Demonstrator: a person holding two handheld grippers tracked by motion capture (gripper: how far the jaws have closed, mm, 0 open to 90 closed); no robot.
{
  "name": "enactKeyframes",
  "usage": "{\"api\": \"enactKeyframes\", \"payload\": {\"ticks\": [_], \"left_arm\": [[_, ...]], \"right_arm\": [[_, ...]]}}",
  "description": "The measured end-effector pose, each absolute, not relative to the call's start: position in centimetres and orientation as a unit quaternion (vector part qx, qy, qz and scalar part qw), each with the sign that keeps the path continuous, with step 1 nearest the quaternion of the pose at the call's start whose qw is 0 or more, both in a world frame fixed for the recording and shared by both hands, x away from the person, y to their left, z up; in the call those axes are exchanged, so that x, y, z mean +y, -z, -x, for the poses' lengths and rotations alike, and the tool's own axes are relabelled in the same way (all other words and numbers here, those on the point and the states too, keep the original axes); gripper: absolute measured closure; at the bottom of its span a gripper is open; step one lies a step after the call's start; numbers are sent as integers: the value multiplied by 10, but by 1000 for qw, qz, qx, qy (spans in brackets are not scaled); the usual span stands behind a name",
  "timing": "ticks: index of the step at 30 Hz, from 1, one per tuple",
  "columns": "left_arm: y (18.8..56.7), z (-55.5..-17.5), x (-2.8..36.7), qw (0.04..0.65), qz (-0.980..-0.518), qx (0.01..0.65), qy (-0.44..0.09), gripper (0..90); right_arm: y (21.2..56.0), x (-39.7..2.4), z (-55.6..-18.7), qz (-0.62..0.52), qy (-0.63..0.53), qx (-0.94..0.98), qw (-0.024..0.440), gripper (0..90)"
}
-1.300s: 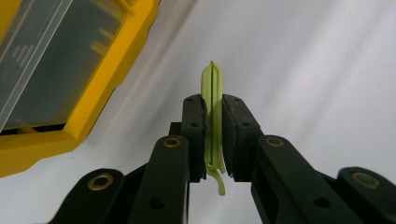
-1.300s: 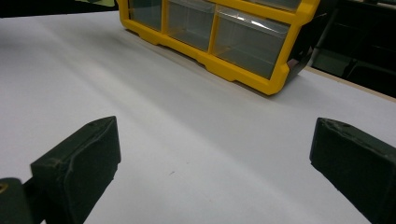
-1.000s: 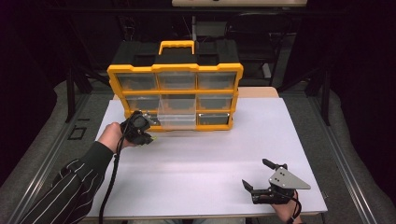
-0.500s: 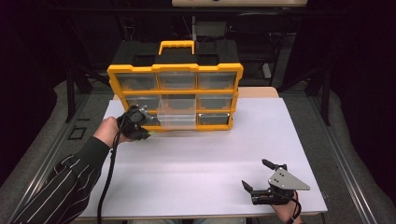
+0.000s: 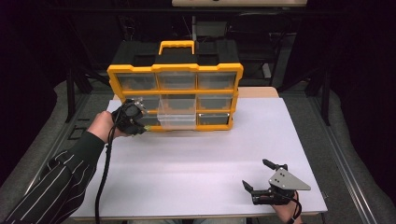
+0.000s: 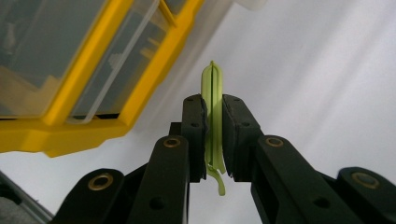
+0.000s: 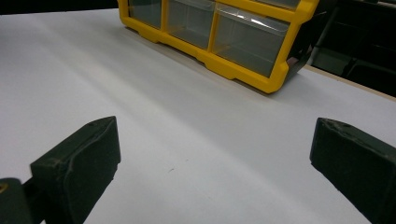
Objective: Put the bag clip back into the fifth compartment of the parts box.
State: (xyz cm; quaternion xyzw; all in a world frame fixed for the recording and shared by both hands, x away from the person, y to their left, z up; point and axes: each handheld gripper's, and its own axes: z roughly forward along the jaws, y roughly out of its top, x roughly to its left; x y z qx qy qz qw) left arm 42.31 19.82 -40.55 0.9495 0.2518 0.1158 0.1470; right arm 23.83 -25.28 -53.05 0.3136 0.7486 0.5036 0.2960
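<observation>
Left gripper clamps a thin green clip beside the yellow drawer organizer; right gripper rests on white table, jaws wide apart, holding nothing.

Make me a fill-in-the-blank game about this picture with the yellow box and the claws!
1. The left claw is shut on a thin ____ clip.
2. The right claw has its jaws wide ____.
3. The drawer box has a ____ frame and handle.
4. One clear drawer in the box's bottom row is pulled ____.

Missing words: green, open, yellow, out
</observation>
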Motion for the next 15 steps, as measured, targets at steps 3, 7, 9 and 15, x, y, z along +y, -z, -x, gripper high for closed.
{"api": "enactKeyframes", "payload": {"ticks": [3,7,9,15], "left_arm": [[401,-424,198,147,-948,255,-119,805],[397,-425,198,146,-948,257,-121,805],[393,-426,198,146,-948,257,-123,806],[385,-427,197,145,-948,255,-126,805]], "right_arm": [[530,-254,-238,-314,-503,748,298,12],[529,-254,-237,-312,-503,749,298,12],[529,-254,-237,-313,-503,748,299,12],[530,-254,-238,-311,-503,749,297,12]]}}
